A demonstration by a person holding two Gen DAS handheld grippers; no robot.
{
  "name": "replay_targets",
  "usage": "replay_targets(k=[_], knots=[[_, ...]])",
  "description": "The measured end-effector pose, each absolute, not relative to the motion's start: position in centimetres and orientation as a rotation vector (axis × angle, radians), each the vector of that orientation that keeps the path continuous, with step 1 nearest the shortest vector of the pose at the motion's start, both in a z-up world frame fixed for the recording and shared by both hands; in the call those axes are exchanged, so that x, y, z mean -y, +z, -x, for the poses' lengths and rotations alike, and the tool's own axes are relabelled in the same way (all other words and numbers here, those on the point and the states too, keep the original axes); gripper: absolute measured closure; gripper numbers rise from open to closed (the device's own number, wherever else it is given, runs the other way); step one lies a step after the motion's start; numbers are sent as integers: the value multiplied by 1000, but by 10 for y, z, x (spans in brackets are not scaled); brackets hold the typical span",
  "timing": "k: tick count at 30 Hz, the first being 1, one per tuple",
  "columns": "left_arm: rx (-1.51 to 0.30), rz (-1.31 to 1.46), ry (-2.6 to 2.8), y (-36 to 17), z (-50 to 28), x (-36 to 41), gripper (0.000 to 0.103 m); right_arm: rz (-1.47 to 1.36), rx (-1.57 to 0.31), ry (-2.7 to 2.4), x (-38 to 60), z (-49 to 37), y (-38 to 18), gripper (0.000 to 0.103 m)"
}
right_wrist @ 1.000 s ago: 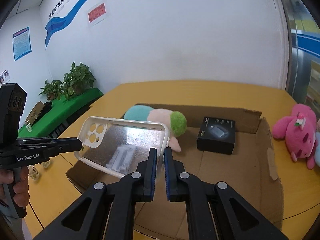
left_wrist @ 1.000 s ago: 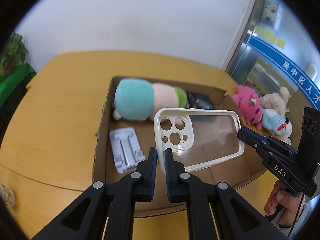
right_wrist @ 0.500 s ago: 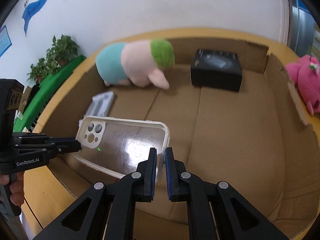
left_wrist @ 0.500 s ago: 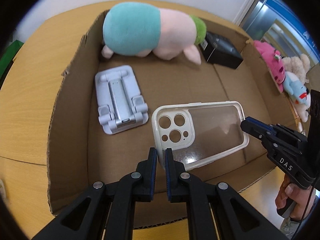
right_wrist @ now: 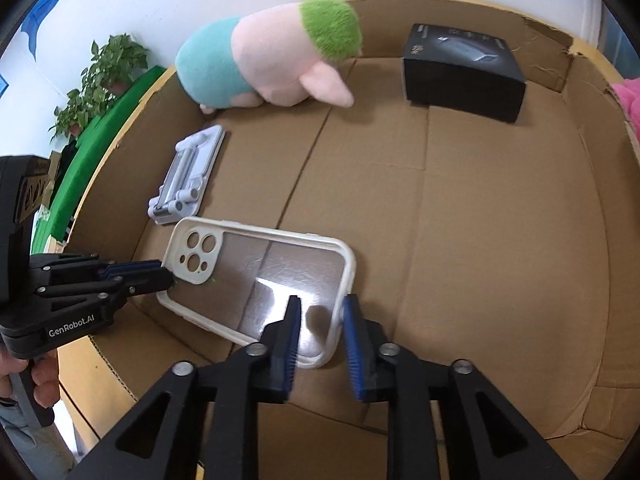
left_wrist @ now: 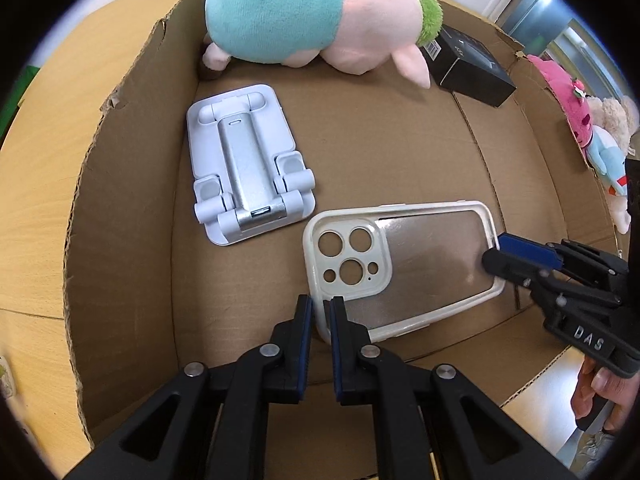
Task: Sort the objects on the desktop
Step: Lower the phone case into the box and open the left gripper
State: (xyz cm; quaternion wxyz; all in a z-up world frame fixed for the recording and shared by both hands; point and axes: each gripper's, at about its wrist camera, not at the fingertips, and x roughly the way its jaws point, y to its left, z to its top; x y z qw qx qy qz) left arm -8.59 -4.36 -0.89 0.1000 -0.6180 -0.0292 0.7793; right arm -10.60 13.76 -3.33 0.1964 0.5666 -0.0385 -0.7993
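Observation:
A clear phone case with a cream rim [left_wrist: 404, 264] lies low over the floor of a cardboard box [left_wrist: 120, 184], near its front wall. My left gripper [left_wrist: 319, 312] is shut on the case's rim by the camera cut-outs; it shows in the right wrist view [right_wrist: 162, 274]. My right gripper [right_wrist: 318, 312] has its jaws parted around the case's [right_wrist: 260, 280] other end, and it shows in the left wrist view [left_wrist: 494, 250].
In the box lie a white folding phone stand [left_wrist: 248, 168], a teal, pink and green plush toy [left_wrist: 312, 20] at the back, and a black carton [left_wrist: 468, 68]. More plush toys [left_wrist: 588, 128] sit outside the box's right wall on the wooden table [left_wrist: 36, 216].
Both grippers have lowered the case into the box, close to its floor. The right gripper's jaws, shut on the case before, have parted. The left gripper stays shut on it.

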Motion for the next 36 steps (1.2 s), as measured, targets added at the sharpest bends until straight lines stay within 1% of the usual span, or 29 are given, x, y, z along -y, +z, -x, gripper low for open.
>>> replay_targets(k=[1, 4, 6, 8, 9, 12, 13, 17, 22, 26, 27, 29, 36], knots=[[84, 1835, 2303, -10, 85, 44, 96, -1589, 114, -2230, -136, 106, -33, 71], [67, 1862, 2310, -9, 85, 46, 87, -1573, 165, -2191, -133, 107, -32, 57], [106, 1843, 2306, -6, 82, 51, 86, -1554, 215, -2159, -134, 105, -29, 57], [128, 1806, 2320, 5, 79, 55, 85, -1522, 192, -2183, -135, 101, -22, 57], [134, 1774, 2328, 12, 77, 56, 85, -1509, 182, -2197, -137, 98, -18, 55], [168, 1690, 2350, 33, 81, 58, 85, -1467, 176, -2233, -142, 90, -7, 43], [170, 1667, 2362, 39, 85, 58, 84, -1456, 169, -2244, -144, 86, -4, 41], [174, 1636, 2311, 44, 115, 41, 84, -1448, 169, -2249, -144, 80, -2, 40], [144, 1741, 2229, 16, 150, 10, 84, -1465, 183, -2239, -144, 81, -9, 40], [156, 1894, 2195, -10, 157, 16, 83, -1472, 199, -2226, -146, 84, -13, 40], [184, 1915, 2194, -14, 157, 21, 84, -1474, 203, -2226, -147, 84, -14, 40], [218, 1922, 2197, -13, 157, 28, 83, -1479, 213, -2225, -149, 86, -16, 40], [197, 1934, 2249, -11, 158, 42, 83, -1493, 233, -2207, -146, 90, -25, 39]])
